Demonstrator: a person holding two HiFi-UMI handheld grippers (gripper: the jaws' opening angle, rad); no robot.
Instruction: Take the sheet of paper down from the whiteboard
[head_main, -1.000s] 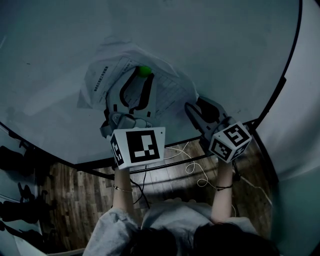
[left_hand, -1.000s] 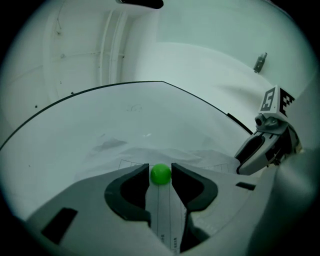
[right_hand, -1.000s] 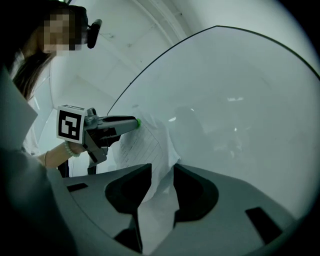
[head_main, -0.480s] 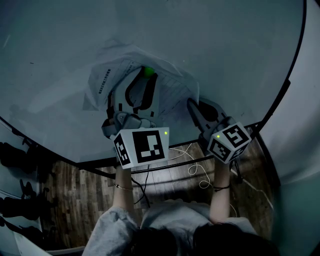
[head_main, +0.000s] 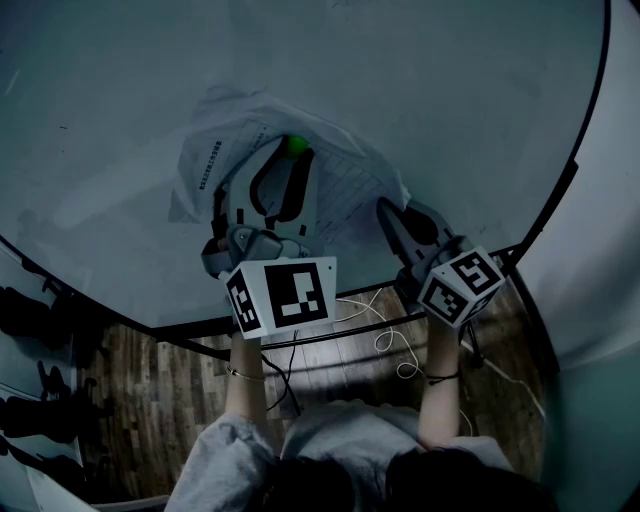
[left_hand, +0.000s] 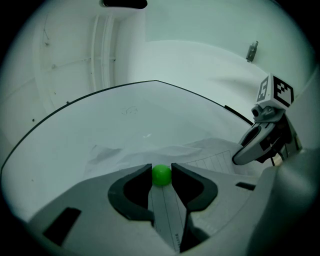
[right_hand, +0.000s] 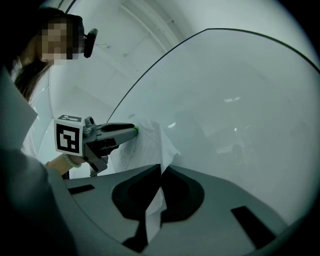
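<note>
A crumpled printed sheet of paper (head_main: 225, 150) hangs on the whiteboard (head_main: 430, 90), pinned by a round green magnet (head_main: 293, 145). My left gripper (head_main: 292, 150) reaches up over the sheet, and its two tips press on either side of the magnet (left_hand: 161, 175). My right gripper (head_main: 385, 210) is at the sheet's lower right corner. There its jaws are shut and the paper's edge (right_hand: 152, 200) runs between them. In the right gripper view the sheet (right_hand: 142, 145) curls off the board behind the left gripper (right_hand: 134, 129).
The whiteboard's black frame (head_main: 560, 190) curves along the bottom and the right side. Below it lie white cables (head_main: 385, 335) on a wooden floor (head_main: 150, 380). The right gripper (left_hand: 237, 159) shows at the right in the left gripper view.
The right gripper's jaws closed on the sheet's lower right corner. The left gripper stayed at the green magnet.
</note>
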